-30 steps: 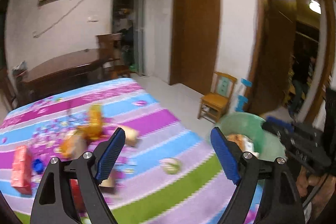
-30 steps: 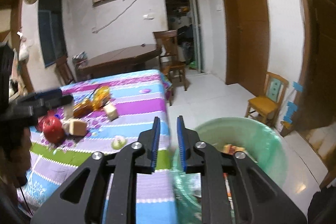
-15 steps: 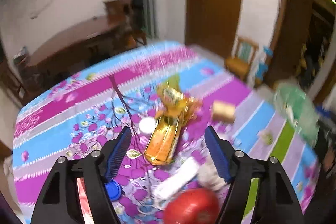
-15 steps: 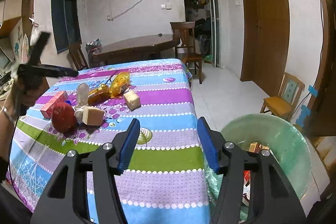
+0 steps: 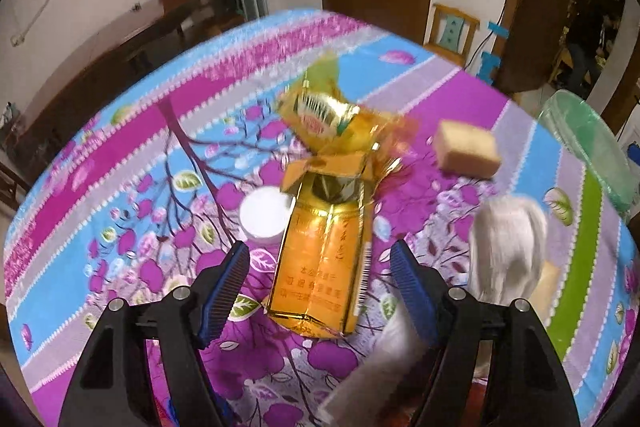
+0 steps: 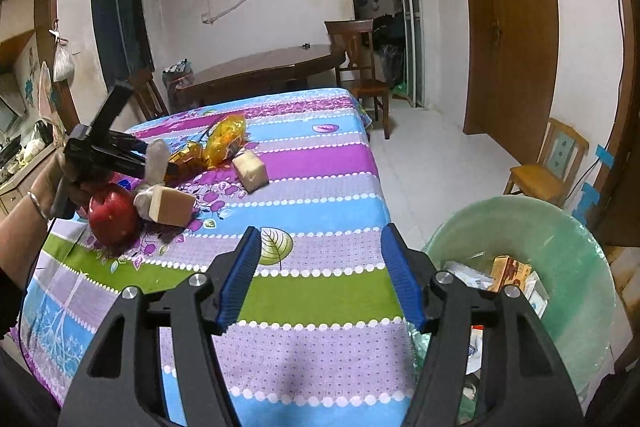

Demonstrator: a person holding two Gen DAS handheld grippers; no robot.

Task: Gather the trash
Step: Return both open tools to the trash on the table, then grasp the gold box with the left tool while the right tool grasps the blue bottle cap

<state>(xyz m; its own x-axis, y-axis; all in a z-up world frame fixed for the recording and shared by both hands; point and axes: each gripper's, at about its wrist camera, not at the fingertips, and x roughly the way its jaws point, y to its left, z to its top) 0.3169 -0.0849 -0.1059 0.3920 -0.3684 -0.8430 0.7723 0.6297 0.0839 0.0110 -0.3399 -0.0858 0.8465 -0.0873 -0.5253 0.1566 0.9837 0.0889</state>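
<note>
**Lining up on the gold carton**

My green bin (image 6: 560, 267) sits right of the table (image 6: 320, 187), within easy dropping reach. My right gripper (image 6: 320, 277), opening, holds nothing. My left gripper (image 5: 320, 293), jaws opening, straddles the gold carton (image 5: 324, 259), untouched mid-table.

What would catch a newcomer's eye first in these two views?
The shiny gold foil packet lies on the striped floral tablecloth, framed between the fingers of the left hand-held gripper, whose jaws are opening without touching it. In the right view, a red apple sits near the cloth's left edge, and a green bin with trash stands beside the table.
</note>
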